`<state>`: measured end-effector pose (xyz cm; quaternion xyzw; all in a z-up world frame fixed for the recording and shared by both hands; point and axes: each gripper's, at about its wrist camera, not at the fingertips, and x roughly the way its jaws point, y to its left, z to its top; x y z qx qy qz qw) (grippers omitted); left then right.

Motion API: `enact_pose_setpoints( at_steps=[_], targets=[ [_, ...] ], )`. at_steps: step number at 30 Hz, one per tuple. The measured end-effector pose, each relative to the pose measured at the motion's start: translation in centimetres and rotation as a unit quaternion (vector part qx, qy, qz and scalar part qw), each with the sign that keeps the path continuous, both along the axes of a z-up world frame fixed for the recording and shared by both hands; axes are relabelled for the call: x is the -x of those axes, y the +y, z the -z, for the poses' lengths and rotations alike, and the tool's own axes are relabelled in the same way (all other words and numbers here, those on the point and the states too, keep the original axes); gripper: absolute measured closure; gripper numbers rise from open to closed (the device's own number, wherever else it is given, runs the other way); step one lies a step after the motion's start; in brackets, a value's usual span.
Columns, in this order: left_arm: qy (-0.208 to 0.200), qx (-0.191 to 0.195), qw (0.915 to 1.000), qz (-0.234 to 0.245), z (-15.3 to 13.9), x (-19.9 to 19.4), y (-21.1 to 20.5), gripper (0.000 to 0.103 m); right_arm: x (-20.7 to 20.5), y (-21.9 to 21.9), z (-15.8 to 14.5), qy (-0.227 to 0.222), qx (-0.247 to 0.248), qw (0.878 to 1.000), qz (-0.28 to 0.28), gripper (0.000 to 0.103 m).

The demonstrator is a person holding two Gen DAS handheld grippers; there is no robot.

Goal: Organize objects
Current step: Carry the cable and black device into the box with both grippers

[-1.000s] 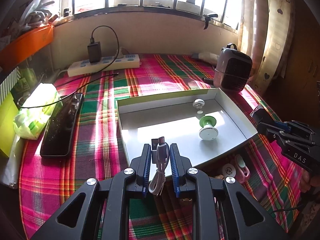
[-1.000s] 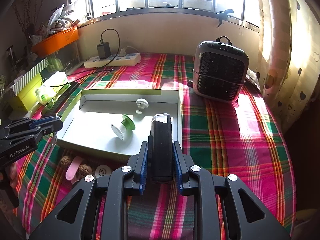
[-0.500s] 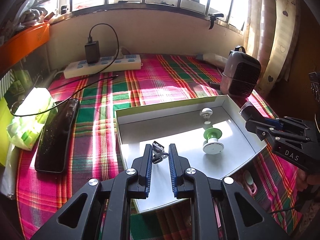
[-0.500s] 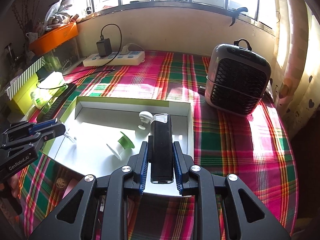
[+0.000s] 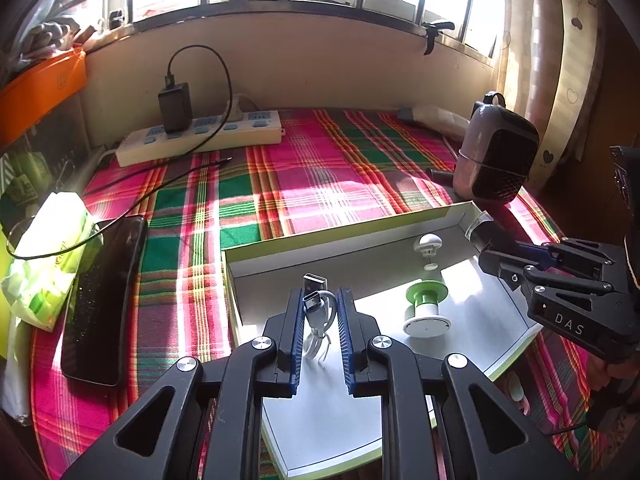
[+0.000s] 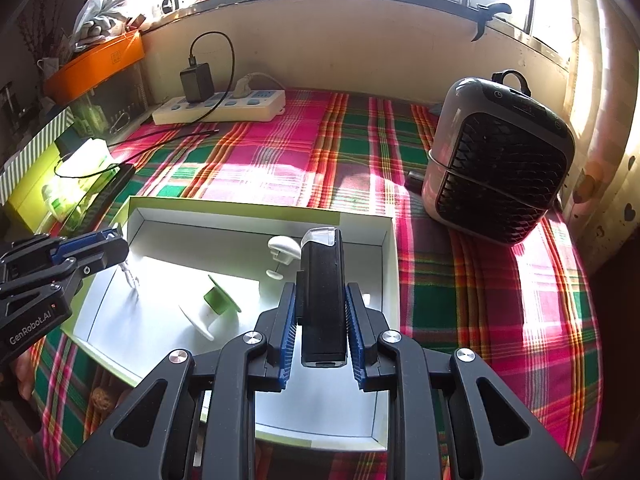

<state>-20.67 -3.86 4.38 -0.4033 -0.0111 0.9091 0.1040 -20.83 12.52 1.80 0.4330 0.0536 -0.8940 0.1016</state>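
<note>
A coiled white USB cable (image 5: 317, 314) hangs between the blue pads of my left gripper (image 5: 319, 294), which is shut on it above the near left part of a white tray (image 5: 340, 236) with a green rim. My right gripper (image 6: 321, 296) is shut on a black oblong device (image 6: 322, 304) with a clear cap, held over the tray's (image 6: 240, 206) right side. A green-and-white spool (image 5: 426, 308) and a small white hook (image 5: 428, 245) lie inside the tray. In the right wrist view the left gripper (image 6: 120, 246) shows at the left with the cable (image 6: 131, 278) dangling.
A grey heater (image 6: 500, 160) stands on the plaid cloth right of the tray. A power strip (image 5: 200, 136) with a black charger lies at the back. A black phone (image 5: 104, 300) and a green tissue pack (image 5: 48, 256) lie left. Small items sit by the tray's near edge.
Both grippers have moved forward over the tray, each with its object still in its grip. The tray and its contents now appear closer and larger.
</note>
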Motion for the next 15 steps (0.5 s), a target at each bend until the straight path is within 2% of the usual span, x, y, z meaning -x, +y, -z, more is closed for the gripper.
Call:
enact_pose_setpoints(
  at_steps=[15],
  targets=[
    [-0.029, 0.015, 0.9994, -0.010, 2.0, 2.6, 0.5, 0.089, 2.0, -0.6, 1.3, -0.018, -0.006, 1.000, -0.007, 0.079]
  ],
)
